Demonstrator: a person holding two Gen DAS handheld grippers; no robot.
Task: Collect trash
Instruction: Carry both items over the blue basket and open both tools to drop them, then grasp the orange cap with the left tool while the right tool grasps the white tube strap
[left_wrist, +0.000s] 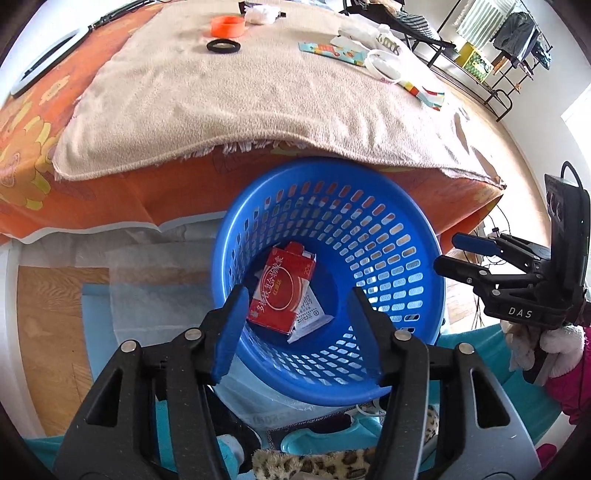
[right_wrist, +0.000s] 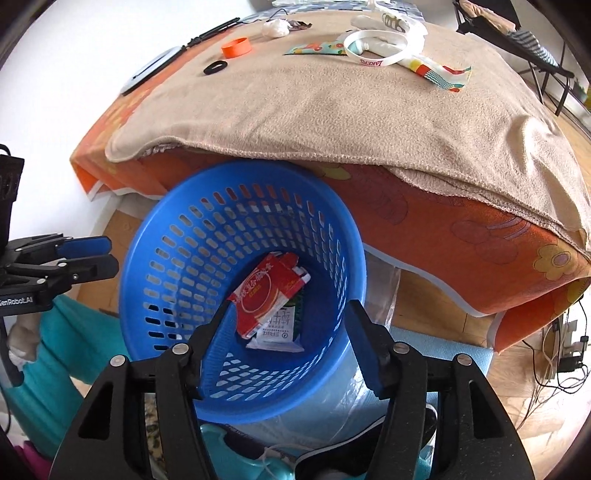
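A blue slotted basket stands below the table's front edge. A red printed box lies in it on top of a white packet. My left gripper hangs open above the basket's mouth with nothing between its fingers. In the right wrist view the same basket holds the red box and white packet, and my right gripper is open and empty over them. Each gripper shows in the other's view, right gripper and left gripper, at opposite sides of the rim.
On the table's beige towel lie an orange tape ring, a black ring, a crumpled white tissue, colourful wrappers and a white band. An orange flowered cloth hangs over the edge. Cables trail at right.
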